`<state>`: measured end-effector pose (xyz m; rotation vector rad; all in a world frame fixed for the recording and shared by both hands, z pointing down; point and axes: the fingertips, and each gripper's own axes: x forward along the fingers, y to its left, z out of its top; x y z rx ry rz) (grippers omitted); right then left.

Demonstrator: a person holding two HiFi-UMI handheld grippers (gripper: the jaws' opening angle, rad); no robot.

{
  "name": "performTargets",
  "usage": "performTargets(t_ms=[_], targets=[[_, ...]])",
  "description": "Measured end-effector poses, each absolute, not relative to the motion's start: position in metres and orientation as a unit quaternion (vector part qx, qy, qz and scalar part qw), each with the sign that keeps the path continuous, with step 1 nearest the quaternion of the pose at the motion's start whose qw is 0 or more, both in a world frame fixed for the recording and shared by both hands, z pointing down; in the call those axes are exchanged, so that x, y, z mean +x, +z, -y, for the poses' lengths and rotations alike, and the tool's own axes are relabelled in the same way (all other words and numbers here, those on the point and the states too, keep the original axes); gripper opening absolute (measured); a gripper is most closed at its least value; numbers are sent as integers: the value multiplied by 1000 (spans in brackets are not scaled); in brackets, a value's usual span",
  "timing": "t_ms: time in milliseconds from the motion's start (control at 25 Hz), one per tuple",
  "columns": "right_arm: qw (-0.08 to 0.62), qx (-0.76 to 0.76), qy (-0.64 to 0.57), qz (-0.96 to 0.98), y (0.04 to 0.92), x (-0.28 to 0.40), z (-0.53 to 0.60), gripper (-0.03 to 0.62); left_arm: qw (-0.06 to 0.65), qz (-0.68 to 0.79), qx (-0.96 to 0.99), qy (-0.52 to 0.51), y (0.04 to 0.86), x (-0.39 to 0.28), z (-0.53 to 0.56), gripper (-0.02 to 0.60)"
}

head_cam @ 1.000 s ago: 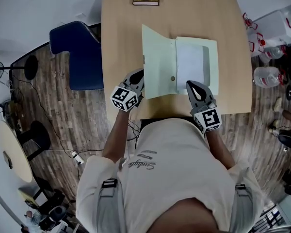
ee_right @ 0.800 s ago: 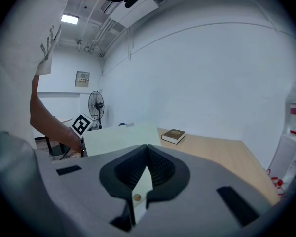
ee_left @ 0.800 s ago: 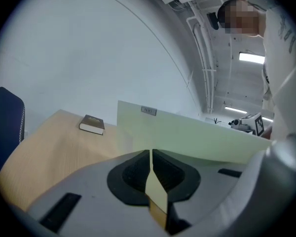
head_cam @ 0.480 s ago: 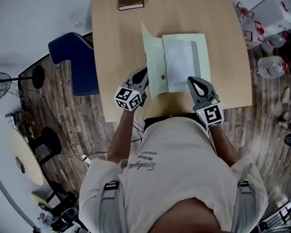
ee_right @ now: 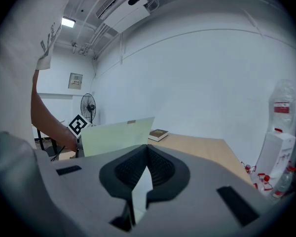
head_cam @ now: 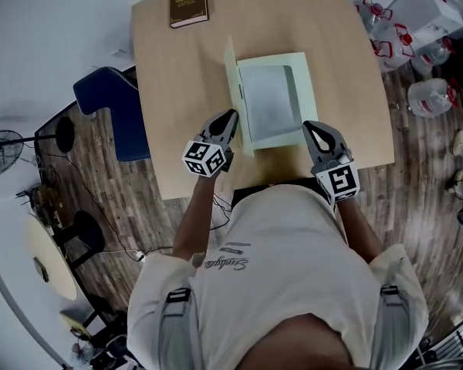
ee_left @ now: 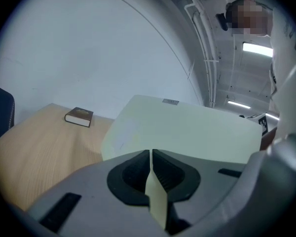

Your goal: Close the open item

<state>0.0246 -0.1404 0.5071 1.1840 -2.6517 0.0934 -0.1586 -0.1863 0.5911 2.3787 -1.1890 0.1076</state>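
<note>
Wooden table [head_cam: 170, 99] bears a pale-green folder [head_cam: 308, 106] and brown book [head_cam: 188, 4].

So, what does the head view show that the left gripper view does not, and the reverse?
Only the head view: the white sheet inside the folder, the wood floor, the water bottles. Only the left gripper view: the fingers of the left gripper shut on the folder's cover edge. Both: the raised cover, the brown book, the wooden table.

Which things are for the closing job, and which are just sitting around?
In the job: pale green paper folder, its cover lifted; left gripper pinching the cover; right gripper pinching the folder's near edge.
Just lying about: small brown book on the wooden table; blue chair; clear plastic bottles.
</note>
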Motion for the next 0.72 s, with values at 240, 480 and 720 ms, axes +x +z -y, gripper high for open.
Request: performTargets(t_ms=[240, 480, 720], targets=[[108, 400, 35, 909, 514, 52, 142, -5, 244, 446, 859, 60, 604, -136, 185, 28], [103, 387, 43, 915, 526, 80, 144, -5, 240, 462, 851, 68, 608, -109, 186, 28], [102, 388, 61, 914, 541, 101, 150, -5, 241, 471, 844, 90, 616, -88, 189, 28]])
